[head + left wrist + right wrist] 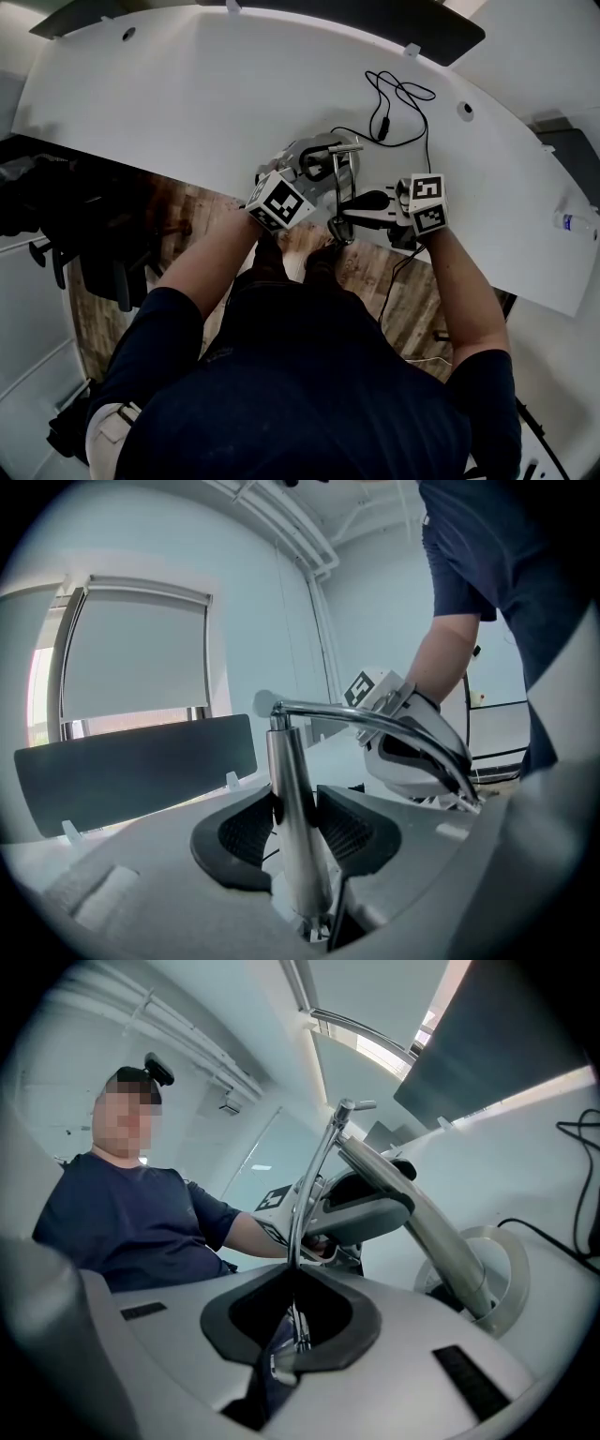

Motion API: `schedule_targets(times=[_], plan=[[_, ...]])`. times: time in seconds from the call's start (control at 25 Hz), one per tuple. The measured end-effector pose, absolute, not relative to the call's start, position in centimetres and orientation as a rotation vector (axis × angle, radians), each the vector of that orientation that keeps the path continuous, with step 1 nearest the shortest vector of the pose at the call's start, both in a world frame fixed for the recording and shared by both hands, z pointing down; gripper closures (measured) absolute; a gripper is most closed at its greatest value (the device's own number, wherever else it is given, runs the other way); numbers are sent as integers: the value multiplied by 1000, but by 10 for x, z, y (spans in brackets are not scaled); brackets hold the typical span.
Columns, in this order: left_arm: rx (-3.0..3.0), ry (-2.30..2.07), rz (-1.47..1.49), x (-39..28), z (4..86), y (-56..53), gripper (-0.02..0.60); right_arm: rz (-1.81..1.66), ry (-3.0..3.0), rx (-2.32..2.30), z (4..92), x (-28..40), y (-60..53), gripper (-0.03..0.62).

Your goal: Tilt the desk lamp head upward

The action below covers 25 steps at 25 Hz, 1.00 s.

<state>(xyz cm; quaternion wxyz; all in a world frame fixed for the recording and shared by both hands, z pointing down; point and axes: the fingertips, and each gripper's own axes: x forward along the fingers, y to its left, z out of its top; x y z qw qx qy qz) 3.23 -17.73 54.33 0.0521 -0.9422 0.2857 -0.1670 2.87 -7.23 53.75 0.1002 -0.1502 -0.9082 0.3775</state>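
Observation:
A silver desk lamp stands on the white desk (pixel 187 94), its round base (pixel 319 150) near the front edge. My left gripper (pixel 314 176) is shut on the lamp's upright post (pixel 292 799), with a dark pad pressed against each side (pixel 295 810). From the top of the post a thin curved head arm (pixel 394 726) runs out toward the person. My right gripper (pixel 364 208) is shut on that thin arm (pixel 309 1185), which runs down into the closed jaws (pixel 292 1283). The right gripper view also shows the post (pixel 422 1227) and base (pixel 483 1269).
A black cable (pixel 398 103) loops on the desk behind the lamp. A dark divider panel (pixel 131 761) lines the desk's far edge. A small bottle (pixel 574 222) lies at the far right. A black office chair (pixel 94 253) stands left of the person, on the wooden floor.

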Motion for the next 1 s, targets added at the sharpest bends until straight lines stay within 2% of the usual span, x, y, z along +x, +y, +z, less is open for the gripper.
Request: schedule_targets(times=[1.0], plan=[[-2841,846,-529,34,545,-176,433,1630,-2460,-450,480,33,-59,565]])
